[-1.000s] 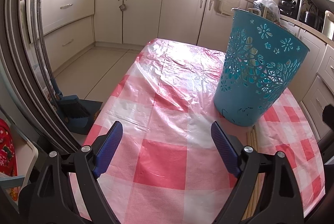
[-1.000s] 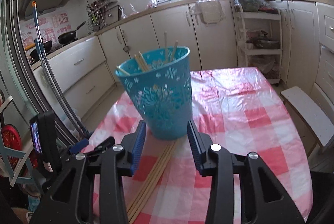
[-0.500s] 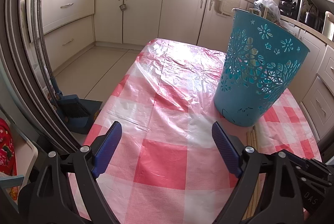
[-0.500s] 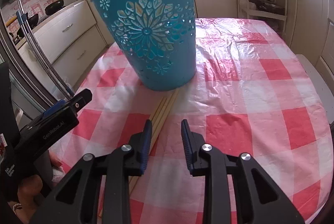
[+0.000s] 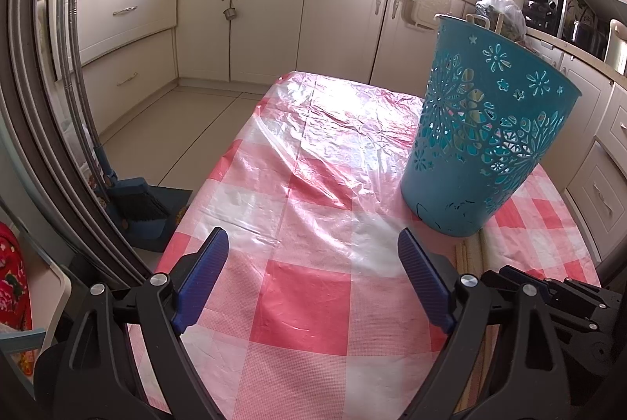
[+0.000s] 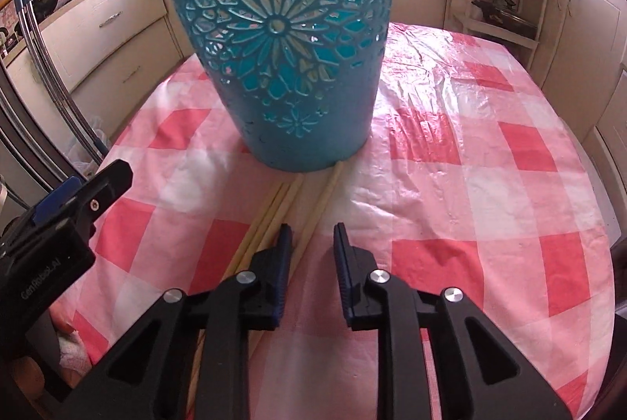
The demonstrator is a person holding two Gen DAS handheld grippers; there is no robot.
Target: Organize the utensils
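Note:
A teal cut-out basket (image 6: 282, 40) stands on the red-and-white checked tablecloth (image 6: 490, 192); chopsticks show inside it through the holes. Several wooden chopsticks (image 6: 282, 208) lie on the cloth, their far ends against the basket's base. My right gripper (image 6: 311, 239) is open a little and low over the cloth, with one chopstick (image 6: 319, 208) running between its fingers. My left gripper (image 5: 313, 251) is wide open and empty over the cloth, left of the basket (image 5: 482, 134). The chopsticks (image 5: 468, 255) show at its right finger. The left gripper's body (image 6: 51, 236) shows in the right wrist view.
Kitchen cabinets (image 5: 270, 24) and counters ring the table. A blue dustpan and brush (image 5: 141, 208) stand on the floor at the left. A white shelf rack (image 6: 501, 0) stands behind the table on the right.
My right gripper has dropped and moved forward to the chopsticks in front of the basket, and its jaws have narrowed. My left gripper has stayed in place, open.

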